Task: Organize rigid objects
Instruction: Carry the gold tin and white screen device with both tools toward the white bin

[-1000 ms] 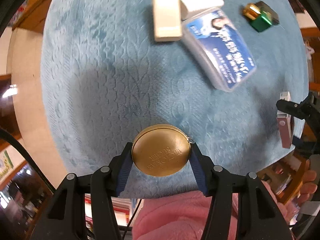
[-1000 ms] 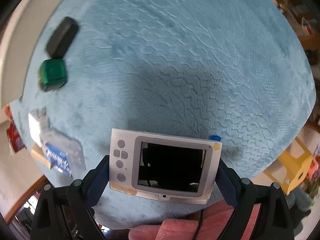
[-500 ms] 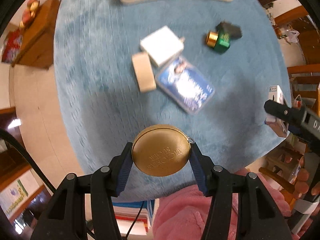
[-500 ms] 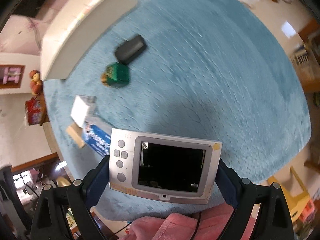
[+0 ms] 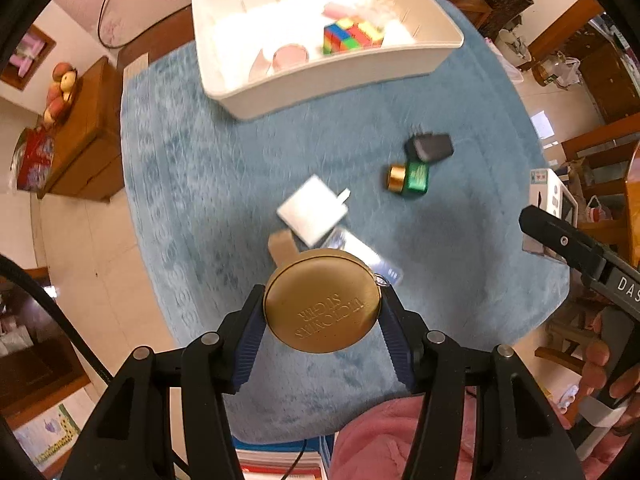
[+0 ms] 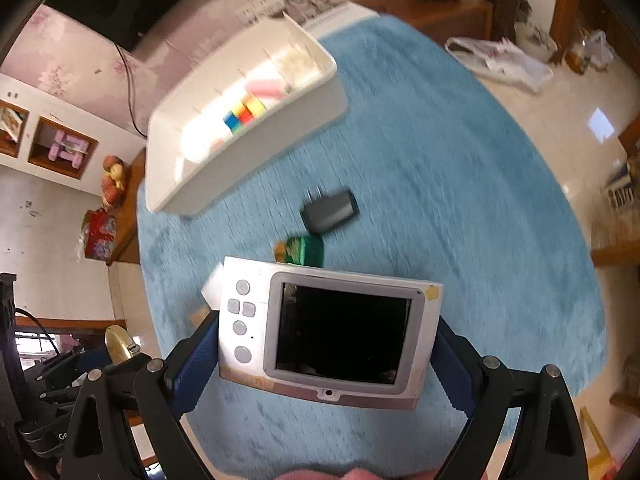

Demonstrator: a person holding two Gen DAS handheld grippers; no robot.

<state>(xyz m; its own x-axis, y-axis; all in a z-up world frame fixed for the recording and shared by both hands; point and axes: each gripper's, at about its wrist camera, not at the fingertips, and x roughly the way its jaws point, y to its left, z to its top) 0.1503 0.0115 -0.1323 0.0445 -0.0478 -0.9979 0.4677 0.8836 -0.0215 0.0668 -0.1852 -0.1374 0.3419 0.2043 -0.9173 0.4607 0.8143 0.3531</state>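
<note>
Left gripper [image 5: 322, 312] clamps gold tin [image 5: 322, 300]; right gripper [image 6: 326, 344] clamps silver camera [image 6: 328, 330]; white bin [image 5: 320, 76] beyond.

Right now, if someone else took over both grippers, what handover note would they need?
Left gripper: shut on the gold round tin, clear of the cloth.
Right gripper: shut on the silver handheld device, also lifted.
White bin at the far edge of the blue cloth already holds a colour cube and a pink piece.
Left on the cloth: white adapter, green bottle, dark case, blue card, tan block.
Likely next: drop both held items into the bin.
</note>
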